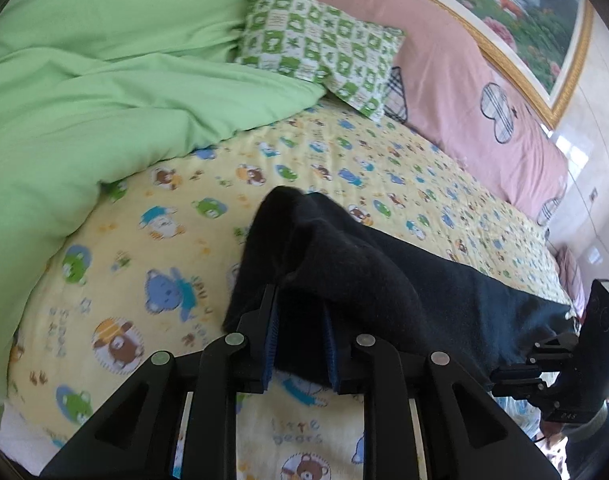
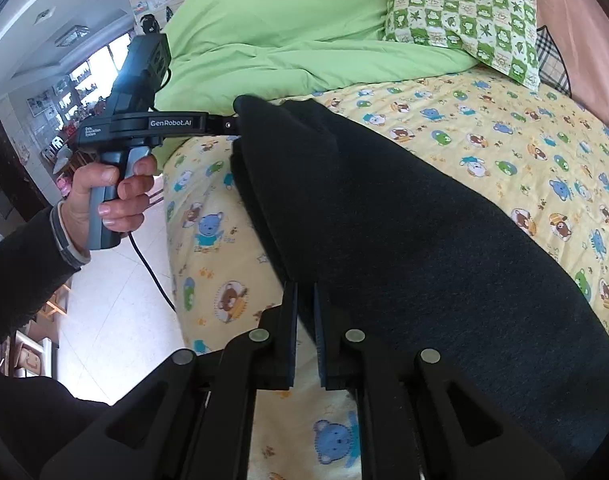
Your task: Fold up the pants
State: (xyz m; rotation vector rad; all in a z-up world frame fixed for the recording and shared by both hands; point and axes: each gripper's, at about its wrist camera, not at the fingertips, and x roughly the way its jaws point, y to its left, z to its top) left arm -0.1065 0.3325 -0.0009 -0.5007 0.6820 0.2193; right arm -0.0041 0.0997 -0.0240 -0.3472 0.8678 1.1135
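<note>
Two grippers are at work, one in each hand, and both hold the one pair of dark pants [image 2: 404, 232]. One left gripper [image 1: 302, 312] has its two fingers pinched on an end of the pants, and the cloth bunches up and hangs over them. One right gripper [image 2: 304, 320] has its two fingers close together on an edge of the pants at the near side of the bed. In the right wrist view, one hand [image 2: 108, 200] holds the grip of the left gripper at the far end of the cloth. The pants are dark navy, soft and thick, and they stretch in a long band between the two grippers, lying over the bed sheet [image 2: 504, 132]. That one sheet is yellow with little bears on it. One big green blanket [image 1: 104, 60] is piled at the back of the bed. One green and white pillow [image 1: 324, 48] sits beside it, touching a long pink cushion [image 1: 464, 80]. One picture in a gold frame [image 1: 524, 28] hangs above. A white tiled floor [image 2: 116, 300] shows beside the bed.
</note>
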